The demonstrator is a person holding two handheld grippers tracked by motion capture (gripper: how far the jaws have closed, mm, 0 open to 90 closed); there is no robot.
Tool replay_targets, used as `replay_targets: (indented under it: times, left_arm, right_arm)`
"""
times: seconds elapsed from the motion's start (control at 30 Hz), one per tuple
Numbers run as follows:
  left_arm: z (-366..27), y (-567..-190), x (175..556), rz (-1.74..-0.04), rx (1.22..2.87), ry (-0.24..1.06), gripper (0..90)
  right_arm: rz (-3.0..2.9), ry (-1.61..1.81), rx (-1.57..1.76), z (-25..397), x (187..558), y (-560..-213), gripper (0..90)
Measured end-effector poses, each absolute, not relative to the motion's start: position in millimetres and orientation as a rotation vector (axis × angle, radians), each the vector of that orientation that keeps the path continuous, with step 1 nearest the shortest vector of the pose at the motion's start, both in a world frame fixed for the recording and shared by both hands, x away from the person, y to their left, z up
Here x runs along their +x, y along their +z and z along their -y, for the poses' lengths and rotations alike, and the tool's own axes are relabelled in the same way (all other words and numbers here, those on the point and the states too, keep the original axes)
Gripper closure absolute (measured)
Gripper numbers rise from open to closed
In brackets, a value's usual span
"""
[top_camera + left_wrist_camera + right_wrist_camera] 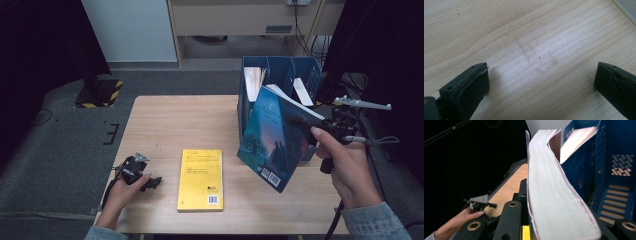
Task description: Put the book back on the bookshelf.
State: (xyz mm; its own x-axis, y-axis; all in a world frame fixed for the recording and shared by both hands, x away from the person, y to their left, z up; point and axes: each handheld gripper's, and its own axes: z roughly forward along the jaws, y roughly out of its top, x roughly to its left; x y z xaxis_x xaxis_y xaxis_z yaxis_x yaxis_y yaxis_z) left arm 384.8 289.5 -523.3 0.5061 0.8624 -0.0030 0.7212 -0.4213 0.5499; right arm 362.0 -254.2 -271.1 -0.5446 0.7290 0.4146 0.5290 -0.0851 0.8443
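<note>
Now the right gripper [300, 121] has the blue book [272, 142] clamped by its page edge, jaws pressed on both covers, the book lifted off the table [165, 120] and tilted, its lower corner hanging just above the wood. Right behind it stands the blue file rack [280, 70], and that looks like the destination. Its compartments already hold some upright books or papers, a pale one in the slot left of the held book's top edge and a white one further right; a free slot lies just beyond the raised book. So, by my reading, one book is mid-transfer and not yet slotted. Still to go: the yellow book [201, 179], lying flat on the table just beside the left gripper [152, 183]. That gripper rests low on the wood, jaws spread wide, holding nothing.
</note>
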Motion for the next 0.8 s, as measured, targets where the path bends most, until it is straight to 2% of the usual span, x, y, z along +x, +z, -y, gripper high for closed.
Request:
replay_targets:
  times: [0.2,0.47,0.8]
  left_arm:
    - [-289,-523,385,-1.296,2.261,0.387,0.0]
    - [-289,-523,385,-1.297,2.262,0.386,0.0]
    - [-289,-523,385,-1.296,2.262,0.387,0.0]
  right_arm:
    - [-1.957,1.654,1.423,271,372,-259,73.6]
    - [-1.914,1.573,1.492,291,390,-260,73.5]
    - [-1.872,1.512,1.535,298,410,-259,73.5]
